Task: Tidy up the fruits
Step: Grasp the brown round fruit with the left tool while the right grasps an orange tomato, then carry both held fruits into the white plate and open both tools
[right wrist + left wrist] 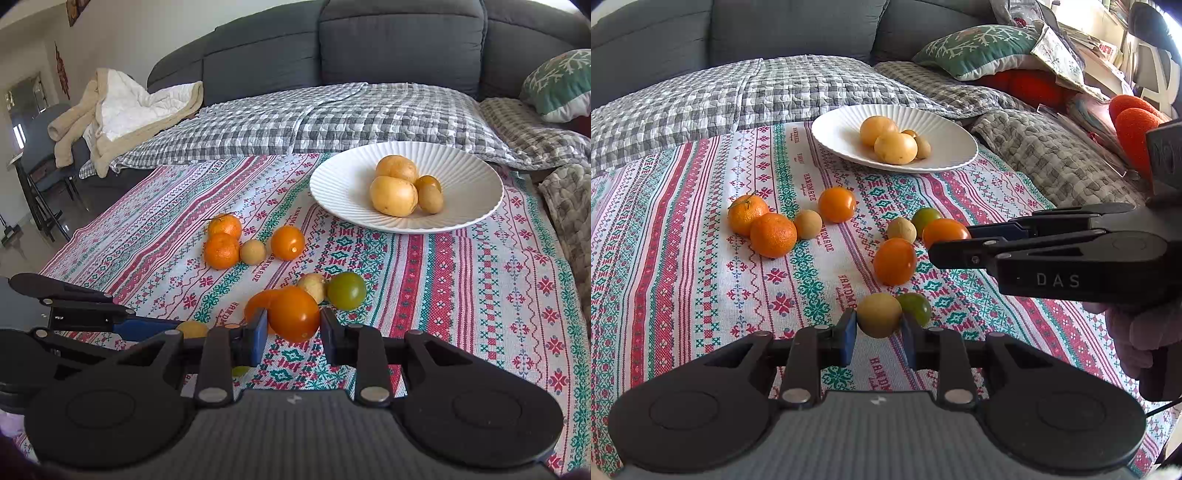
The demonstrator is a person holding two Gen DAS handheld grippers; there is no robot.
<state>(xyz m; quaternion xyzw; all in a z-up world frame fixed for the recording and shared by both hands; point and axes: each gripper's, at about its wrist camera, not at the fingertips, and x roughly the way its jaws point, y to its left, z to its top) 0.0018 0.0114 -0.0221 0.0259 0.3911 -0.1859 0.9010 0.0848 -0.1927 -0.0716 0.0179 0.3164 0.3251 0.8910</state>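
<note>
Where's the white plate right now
The white plate sits at the far end of the patterned tablecloth, right of centre in both views, near the grey checked blanket. It holds four yellowish fruits.

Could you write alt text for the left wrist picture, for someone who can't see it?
The left gripper has its blue fingers around a yellow fruit on a patterned cloth. The right gripper reaches in beside scattered orange and green fruit; a white plate behind holds four yellowish ones.
</note>
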